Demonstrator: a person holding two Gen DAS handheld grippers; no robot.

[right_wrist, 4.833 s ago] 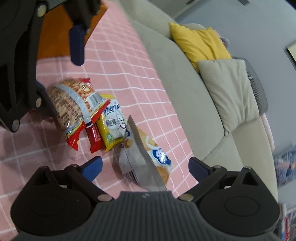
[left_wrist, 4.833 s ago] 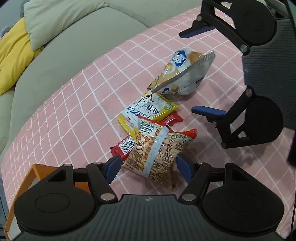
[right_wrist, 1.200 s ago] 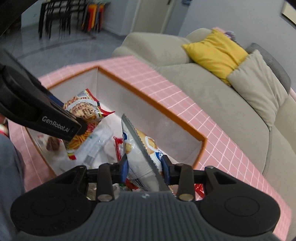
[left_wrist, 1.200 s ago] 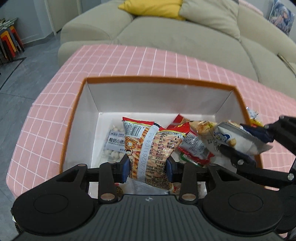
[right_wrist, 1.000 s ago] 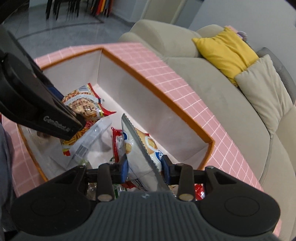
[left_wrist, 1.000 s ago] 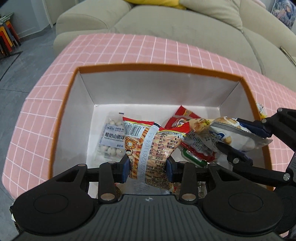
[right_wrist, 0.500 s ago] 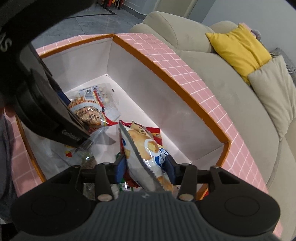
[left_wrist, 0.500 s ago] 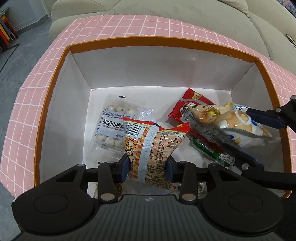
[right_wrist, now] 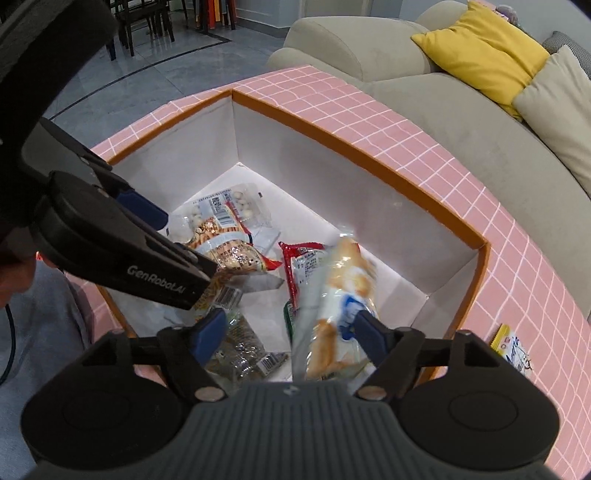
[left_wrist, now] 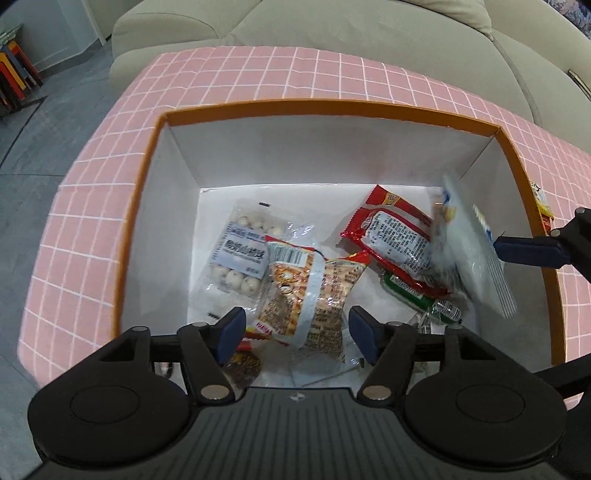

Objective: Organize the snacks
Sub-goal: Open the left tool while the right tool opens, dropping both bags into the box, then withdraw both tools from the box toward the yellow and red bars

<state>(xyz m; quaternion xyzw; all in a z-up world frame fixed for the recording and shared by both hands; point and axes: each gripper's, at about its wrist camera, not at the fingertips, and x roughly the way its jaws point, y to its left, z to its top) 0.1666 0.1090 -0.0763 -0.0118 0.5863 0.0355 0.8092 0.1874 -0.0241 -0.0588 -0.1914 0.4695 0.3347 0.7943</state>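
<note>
Sofa (left_wrist: 369, 29) beyond snack-filled box (left_wrist: 295, 107)

We see a paperboard box (left_wrist: 491, 155) with matt white inner walls, on a pink checked cloth (left_wrist: 280, 74). The snack packets, among them the orange striped one (left_wrist: 314, 291), are glossy crinkled plastic film. Our gripper housing (left_wrist: 299, 435) is ribbed matt plastic.

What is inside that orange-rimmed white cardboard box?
The orange-rimmed white cardboard box holds a clear bag of white balls, an orange striped snack bag, a red packet, a green packet and a blurred pale chip bag. Packets beneath them are mostly covered.
</note>
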